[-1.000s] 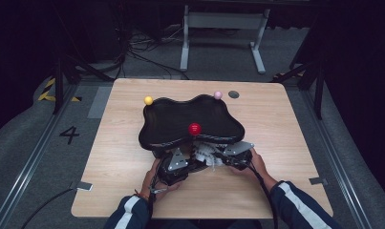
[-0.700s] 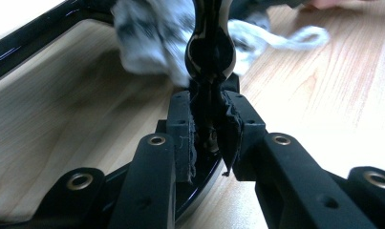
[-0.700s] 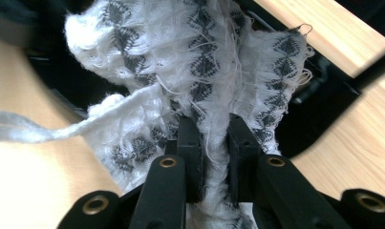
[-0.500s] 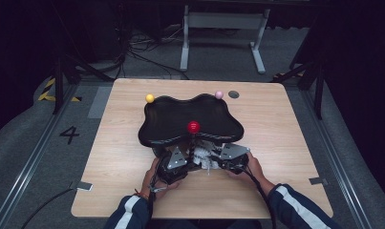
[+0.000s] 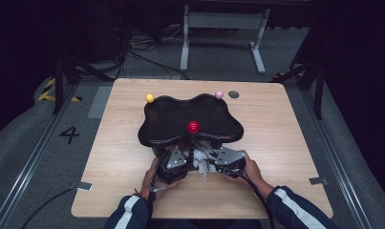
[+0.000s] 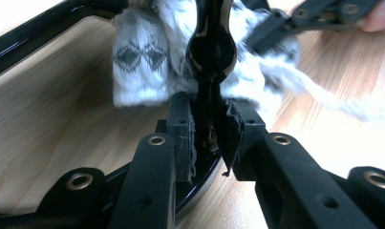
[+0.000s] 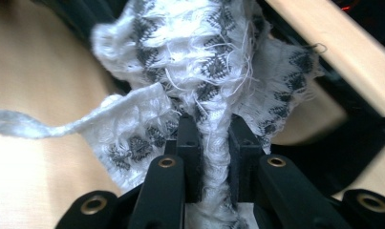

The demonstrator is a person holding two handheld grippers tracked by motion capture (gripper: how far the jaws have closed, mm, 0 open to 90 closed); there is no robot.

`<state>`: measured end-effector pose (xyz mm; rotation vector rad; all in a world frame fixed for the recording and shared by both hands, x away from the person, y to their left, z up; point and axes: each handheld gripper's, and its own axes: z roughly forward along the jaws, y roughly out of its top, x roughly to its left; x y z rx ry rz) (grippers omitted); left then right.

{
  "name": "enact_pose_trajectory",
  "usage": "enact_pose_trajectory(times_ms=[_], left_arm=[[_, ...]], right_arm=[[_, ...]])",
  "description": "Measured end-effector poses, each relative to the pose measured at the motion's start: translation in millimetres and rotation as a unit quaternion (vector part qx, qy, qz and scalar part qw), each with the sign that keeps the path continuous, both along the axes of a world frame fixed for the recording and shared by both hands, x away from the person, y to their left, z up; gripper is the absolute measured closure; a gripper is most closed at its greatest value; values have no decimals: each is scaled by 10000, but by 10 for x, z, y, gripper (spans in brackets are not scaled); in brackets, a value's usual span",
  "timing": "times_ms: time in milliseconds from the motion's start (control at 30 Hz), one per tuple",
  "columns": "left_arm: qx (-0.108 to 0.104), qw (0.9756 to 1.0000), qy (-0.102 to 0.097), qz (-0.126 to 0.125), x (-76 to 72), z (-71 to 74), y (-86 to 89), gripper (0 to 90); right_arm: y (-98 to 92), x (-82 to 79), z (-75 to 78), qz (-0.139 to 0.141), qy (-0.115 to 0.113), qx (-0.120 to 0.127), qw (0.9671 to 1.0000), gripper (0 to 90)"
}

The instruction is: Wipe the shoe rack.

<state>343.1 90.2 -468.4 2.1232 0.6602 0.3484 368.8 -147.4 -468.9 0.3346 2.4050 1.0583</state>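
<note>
tray (image 5: pixel 161 125): black, rim clamped by left gripper (image 6: pixel 210 136)
cloth (image 7: pixel 204 71): pinched in right gripper (image 7: pixel 213 143), edged slightly left toward rim
meaning: wiping likely underway
red ball (image 5: pixel 193 126): stayed put

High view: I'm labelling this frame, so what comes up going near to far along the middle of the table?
Hands with the left gripper and right gripper → white cloth → red ball on the black tray → yellow ball

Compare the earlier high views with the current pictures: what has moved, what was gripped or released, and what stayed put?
No clear change. The left gripper stays clamped on the black tray rim, the right gripper on the white cloth. Red ball, yellow ball and pink ball unmoved.
</note>
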Motion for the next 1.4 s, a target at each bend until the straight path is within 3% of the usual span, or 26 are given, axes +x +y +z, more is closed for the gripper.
enact_pose_trajectory(times_ms=[100,133,200,367,400,467,500,567,767,933,1167,1333,1367,1400], left_arm=[[-11,10000,27,-11,4,-2,6,746],[-11,10000,20,-1,1,-2,4,746],[-12,10000,5,13,-3,-3,-1,746],[12,10000,55,8,-1,-2,7,745],[5,10000,17,-4,1,-2,4,745],[6,10000,22,0,0,-2,5,746],[7,10000,24,-3,1,-2,5,746],[24,10000,43,-2,1,0,8,746],[-18,10000,81,11,4,-6,9,745],[-26,10000,85,11,6,-7,9,745],[3,10000,75,8,3,-3,7,746],[17,10000,49,-18,6,-1,5,746],[118,9999,22,-63,13,7,17,746],[63,10000,35,-38,9,3,10,746]], right_arm=[[-31,118,-78,-356,-432,-299,9980,788],[-39,147,-93,-346,-528,-299,9976,788],[-43,171,-97,-369,-554,-297,9973,788],[-147,367,-107,-644,-373,-98,9972,788],[-175,405,-107,-731,-162,107,9971,788],[-243,497,-112,-978,-4,303,9947,788],[-271,537,-121,-1073,-112,268,9938,788],[-319,593,-123,-1210,-12,399,9919,789],[-437,702,-135,-1487,41,377,9882,789],[-453,721,-135,-1384,76,420,9895,789],[-342,528,-114,-905,64,403,9951,789],[-275,390,-115,-568,61,354,9977,789],[-265,378,-113,-536,-9,296,9981,789],[-263,379,-113,-530,1,300,9981,789]])
